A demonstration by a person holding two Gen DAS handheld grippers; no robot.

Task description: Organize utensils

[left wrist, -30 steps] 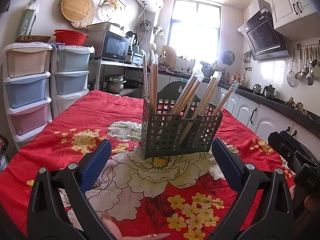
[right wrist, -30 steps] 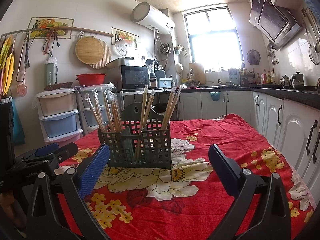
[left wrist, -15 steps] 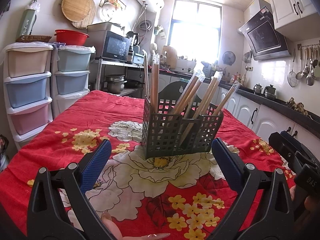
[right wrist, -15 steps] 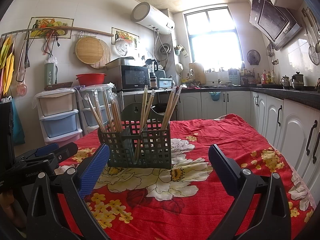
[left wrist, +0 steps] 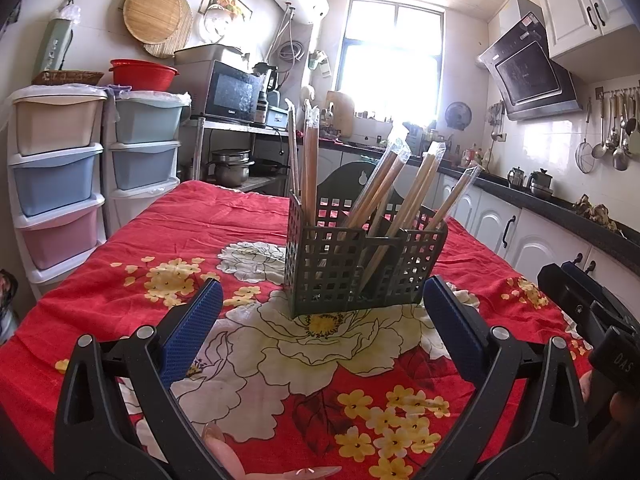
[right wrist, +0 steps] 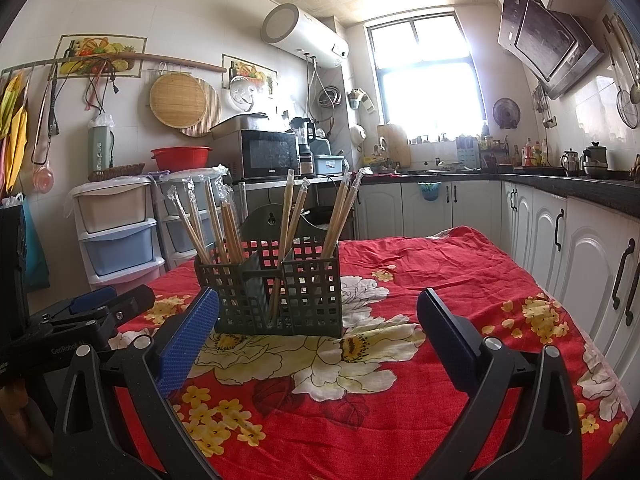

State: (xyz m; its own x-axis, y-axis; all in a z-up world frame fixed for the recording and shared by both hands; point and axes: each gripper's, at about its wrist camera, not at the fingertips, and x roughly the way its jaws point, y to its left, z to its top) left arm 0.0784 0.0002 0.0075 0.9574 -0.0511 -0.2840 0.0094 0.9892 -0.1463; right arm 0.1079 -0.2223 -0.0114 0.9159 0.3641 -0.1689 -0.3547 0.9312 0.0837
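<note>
**Standing basket of wrapped chopsticks, both tongs spread**

Standing upright on the desk [left wrist: 168, 216], which is covered in a red floral cloth, is one dark green grid-walled basket [left wrist: 360, 268] with inner dividers. Wrapped chopsticks [left wrist: 310, 168], pale wood in clear sleeves, rise from its compartments: upright at one end, leaning outward elsewhere. The right wrist view shows roughly ten sleeves in three clusters; an exact count cannot be told.

Left tongs [left wrist: 322, 328]: spread wide, holding nothing, blue pads either side of the view. Basket sits ahead of them, centred between the pads, apart from both.

Right tongs [right wrist: 316, 334]: also spread, empty. Basket lies ahead, nearer the left-hand pad [right wrist: 186, 336], not touching as far as visible.
</note>
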